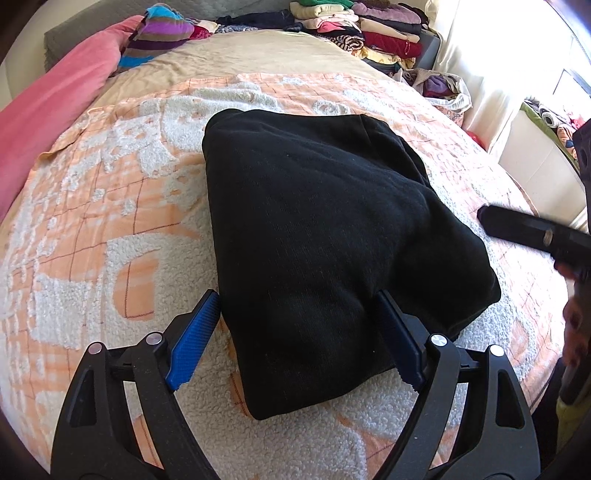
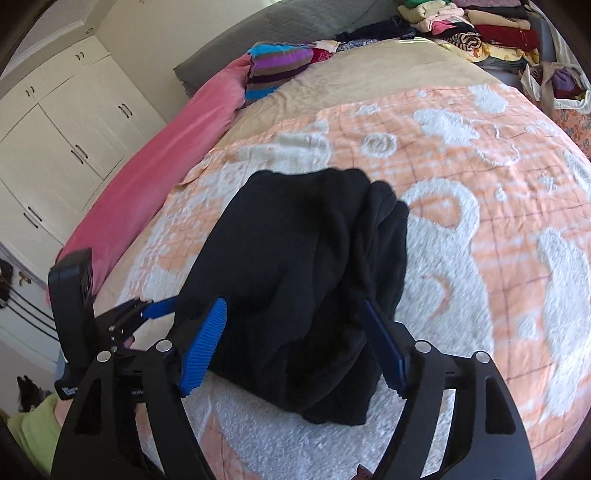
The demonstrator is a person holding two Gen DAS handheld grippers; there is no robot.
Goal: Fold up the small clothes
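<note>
A black garment (image 1: 325,236) lies folded into a thick bundle on the orange and white blanket (image 1: 110,229). My left gripper (image 1: 295,332) is open, its blue pads either side of the bundle's near left corner. My right gripper (image 2: 295,339) is open over the bundle's (image 2: 295,266) near right end, where the layers are looser. The right gripper's body shows at the right edge of the left wrist view (image 1: 535,232). The left gripper also shows at the left of the right wrist view (image 2: 155,308).
A pink duvet (image 1: 55,122) runs along the bed's left side with a striped cushion (image 1: 159,37) at its head. Stacks of folded clothes (image 1: 369,29) sit at the far end. White cupboards (image 2: 55,140) stand beyond the bed's left side.
</note>
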